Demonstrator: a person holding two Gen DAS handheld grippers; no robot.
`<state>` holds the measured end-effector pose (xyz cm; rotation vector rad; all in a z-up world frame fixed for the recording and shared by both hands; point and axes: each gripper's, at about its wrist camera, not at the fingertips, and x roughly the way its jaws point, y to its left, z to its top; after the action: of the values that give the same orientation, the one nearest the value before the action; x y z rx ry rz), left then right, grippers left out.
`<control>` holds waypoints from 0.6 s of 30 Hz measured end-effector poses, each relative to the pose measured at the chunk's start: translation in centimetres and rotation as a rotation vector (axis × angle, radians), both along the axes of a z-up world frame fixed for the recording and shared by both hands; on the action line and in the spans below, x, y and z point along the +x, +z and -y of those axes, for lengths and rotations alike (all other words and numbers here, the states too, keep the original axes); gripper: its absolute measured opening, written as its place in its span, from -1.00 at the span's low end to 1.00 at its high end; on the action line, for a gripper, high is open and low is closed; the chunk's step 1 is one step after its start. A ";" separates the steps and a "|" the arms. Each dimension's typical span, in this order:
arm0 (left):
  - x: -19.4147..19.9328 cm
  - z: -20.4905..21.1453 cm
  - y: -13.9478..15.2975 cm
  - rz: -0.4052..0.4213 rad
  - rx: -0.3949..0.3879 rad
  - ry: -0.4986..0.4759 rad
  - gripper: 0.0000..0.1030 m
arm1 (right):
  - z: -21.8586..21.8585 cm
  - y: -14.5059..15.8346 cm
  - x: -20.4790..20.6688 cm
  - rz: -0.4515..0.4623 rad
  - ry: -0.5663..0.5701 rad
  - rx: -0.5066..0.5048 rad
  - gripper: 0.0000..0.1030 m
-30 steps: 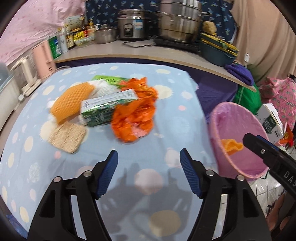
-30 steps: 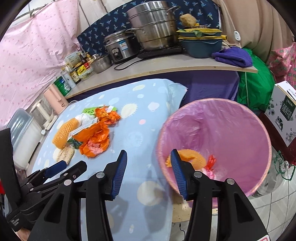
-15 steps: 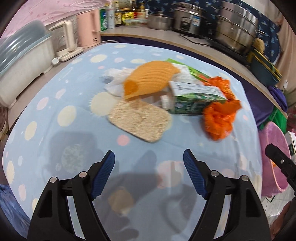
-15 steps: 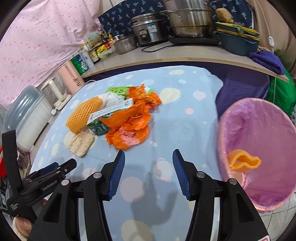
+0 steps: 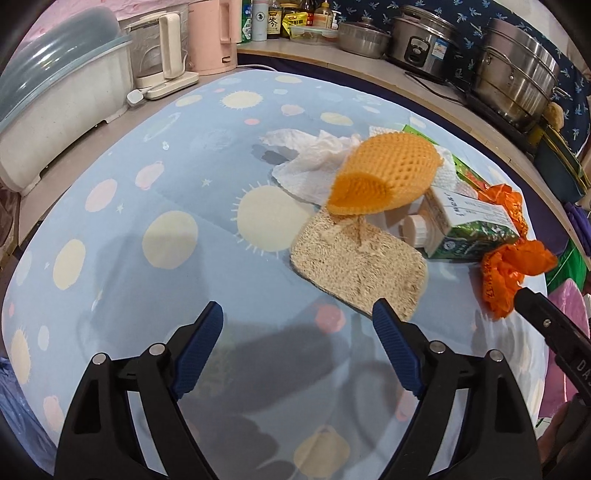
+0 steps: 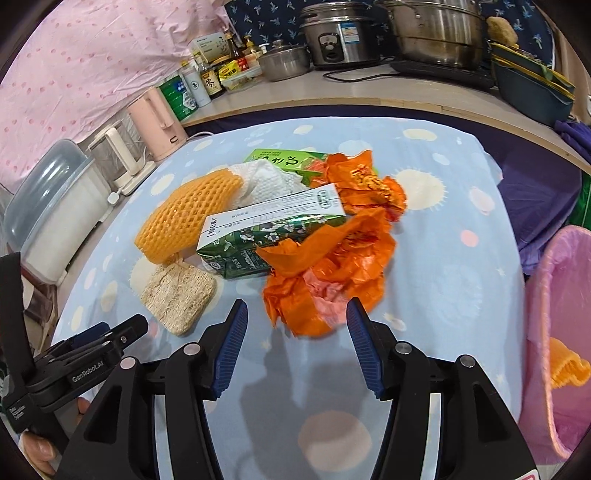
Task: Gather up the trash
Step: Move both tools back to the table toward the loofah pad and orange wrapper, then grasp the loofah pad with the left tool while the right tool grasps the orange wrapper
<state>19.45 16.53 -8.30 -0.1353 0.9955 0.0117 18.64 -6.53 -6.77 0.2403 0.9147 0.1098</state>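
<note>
Tablecloth (image 5: 110, 258) lies bare before left claw (image 5: 297, 347), right claw (image 6: 295, 345), both released, trash bin (image 6: 554, 295) at its edge

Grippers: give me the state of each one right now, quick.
Left gripper: open, holding nothing, over the tablecloth short of the tan scrub pad.
Right gripper: open, holding nothing, just short of the orange plastic bag.

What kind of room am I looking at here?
Most likely a home kitchen: a steel rice cooker and stacked steel steamer pot stand on the counter beside sauce bottles, and a pink-lined trash bin stands beside the table.
</note>
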 end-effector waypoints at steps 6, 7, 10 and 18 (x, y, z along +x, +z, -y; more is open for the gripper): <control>1.8 -0.2 -0.9 -0.013 -0.009 0.000 0.55 | -0.9 -1.6 1.5 -0.035 0.010 -0.033 -0.39; 2.0 -0.2 -1.0 -0.011 -0.012 -0.002 0.55 | -1.0 -1.8 1.5 -0.037 0.013 -0.041 -0.43; 2.7 -0.1 -1.6 -0.011 -0.015 -0.012 0.53 | -1.0 -1.5 1.1 -0.024 0.024 -0.057 -0.53; 3.1 0.9 -1.4 0.021 -0.023 -0.077 -0.17 | 0.3 -0.6 -0.5 -0.010 -0.004 -0.034 -0.53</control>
<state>22.57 15.58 -9.70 -0.1180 0.9794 -0.0713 18.18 -6.83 -7.42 0.2113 0.9256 0.0892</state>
